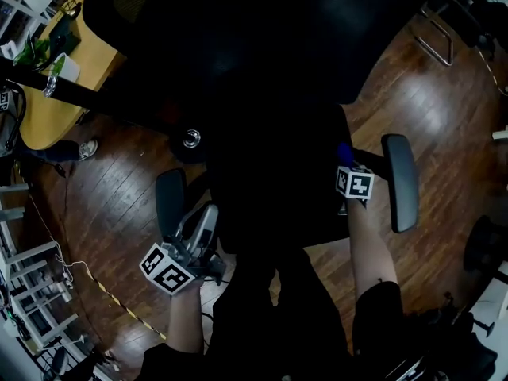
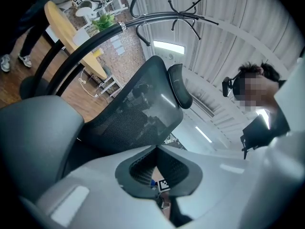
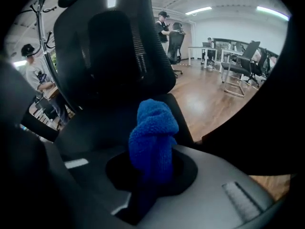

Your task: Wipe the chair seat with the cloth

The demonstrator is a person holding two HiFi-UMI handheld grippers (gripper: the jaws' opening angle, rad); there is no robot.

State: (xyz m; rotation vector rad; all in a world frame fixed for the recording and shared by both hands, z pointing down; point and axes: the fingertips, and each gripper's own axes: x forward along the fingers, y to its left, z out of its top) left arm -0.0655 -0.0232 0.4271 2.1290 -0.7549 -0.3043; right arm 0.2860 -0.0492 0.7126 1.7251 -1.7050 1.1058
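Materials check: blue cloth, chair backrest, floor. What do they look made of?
The blue cloth has a fuzzy looped pile and matte look, likely microfiber or terry. The chair backrest shows a fine see-through weave, so dark mesh fabric. The floor shows plank seams and glare, likely varnished wood or laminate.

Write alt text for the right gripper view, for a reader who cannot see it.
The right gripper holds a bunched blue cloth between its jaws. Behind it rises a black office chair, and at right a wooden floor runs to distant desks and people.
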